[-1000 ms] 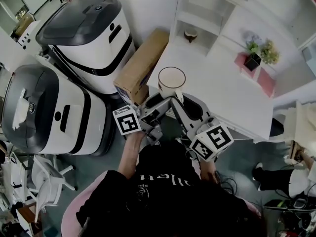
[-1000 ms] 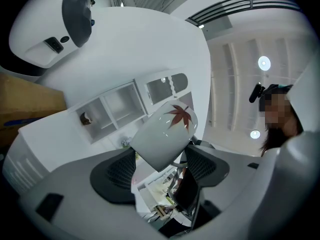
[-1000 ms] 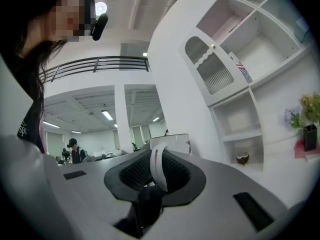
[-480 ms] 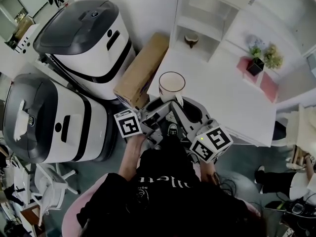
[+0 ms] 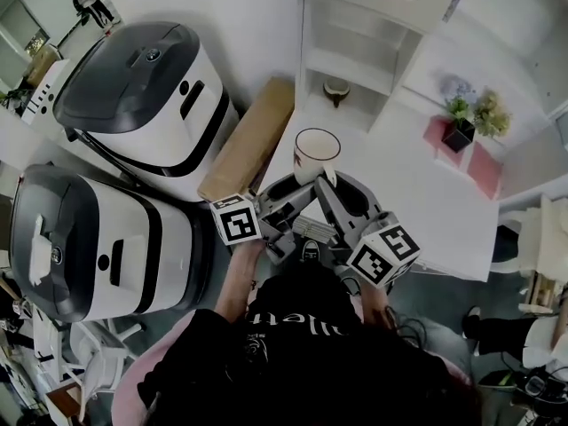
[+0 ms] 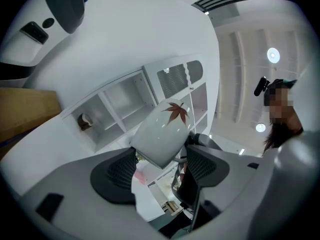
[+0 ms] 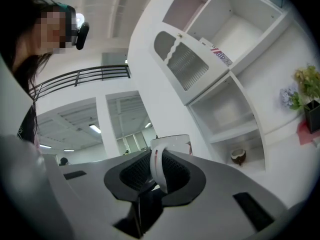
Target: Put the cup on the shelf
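The white cup point(image 5: 317, 153), with a dark rim and a red leaf print, hangs tilted over the near edge of the white table point(image 5: 417, 185). My right gripper point(image 5: 327, 183) is shut on its handle point(image 7: 157, 168), which sits upright between the two dark pads. My left gripper point(image 5: 286, 193) is just below and left of the cup. Its jaws stand wide apart, and the cup's base point(image 6: 159, 145) shows just past the fingertips with no pad pressing on it. The white shelf unit point(image 5: 355, 56) stands on the table beyond the cup.
A small brown bowl point(image 5: 336, 90) sits in the shelf's lowest cubby. A potted plant point(image 5: 460, 114) and pink items point(image 5: 470, 145) stand at the table's right. A cardboard box point(image 5: 250, 140) and two large white-and-grey machines point(image 5: 146, 78) crowd the left.
The cup, held by the right gripper, has come a little nearer the shelf. Both grippers moved with it, and the head view shifted.
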Demonstrator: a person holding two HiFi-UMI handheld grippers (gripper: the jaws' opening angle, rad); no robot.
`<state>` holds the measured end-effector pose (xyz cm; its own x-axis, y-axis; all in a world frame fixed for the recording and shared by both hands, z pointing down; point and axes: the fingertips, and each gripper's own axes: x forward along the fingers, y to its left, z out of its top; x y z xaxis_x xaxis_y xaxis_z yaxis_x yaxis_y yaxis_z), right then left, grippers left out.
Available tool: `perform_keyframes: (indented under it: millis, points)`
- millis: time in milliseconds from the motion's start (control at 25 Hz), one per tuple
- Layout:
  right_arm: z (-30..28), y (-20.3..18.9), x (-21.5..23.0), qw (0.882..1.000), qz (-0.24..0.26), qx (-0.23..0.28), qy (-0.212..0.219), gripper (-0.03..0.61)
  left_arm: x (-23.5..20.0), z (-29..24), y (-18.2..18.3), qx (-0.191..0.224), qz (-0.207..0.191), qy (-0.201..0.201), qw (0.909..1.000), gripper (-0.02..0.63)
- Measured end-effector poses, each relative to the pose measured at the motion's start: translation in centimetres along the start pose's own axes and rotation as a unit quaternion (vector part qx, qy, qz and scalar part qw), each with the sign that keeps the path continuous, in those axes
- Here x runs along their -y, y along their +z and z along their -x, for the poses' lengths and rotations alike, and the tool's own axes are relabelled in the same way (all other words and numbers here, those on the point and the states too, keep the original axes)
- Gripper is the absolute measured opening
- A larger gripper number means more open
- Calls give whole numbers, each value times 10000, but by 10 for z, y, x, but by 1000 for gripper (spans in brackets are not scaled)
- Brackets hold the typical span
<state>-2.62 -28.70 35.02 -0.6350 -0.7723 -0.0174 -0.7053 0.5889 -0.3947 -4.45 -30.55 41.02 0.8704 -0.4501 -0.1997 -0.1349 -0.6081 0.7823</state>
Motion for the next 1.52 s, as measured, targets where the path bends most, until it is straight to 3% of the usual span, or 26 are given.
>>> perform_keyframes:
  millis: [520, 920, 1120, 1520]
  points:
    - [-27, 50, 90, 9984, -477, 303, -8, 89, -36, -84, 29, -152, -159, -96, 9997, 310]
    - [-53, 70, 137, 9952, -869, 449, 41, 89, -70, -106, 60, 232, -109, 168, 9995, 301]
    - [-69, 84, 164, 9949, -828, 582, -35, 89, -87, -105, 73, 382, -47, 324, 9987, 290]
    - [-118, 112, 232, 9951, -428, 771, -446, 89, -91, -104, 76, 257, -111, 411, 9988, 276]
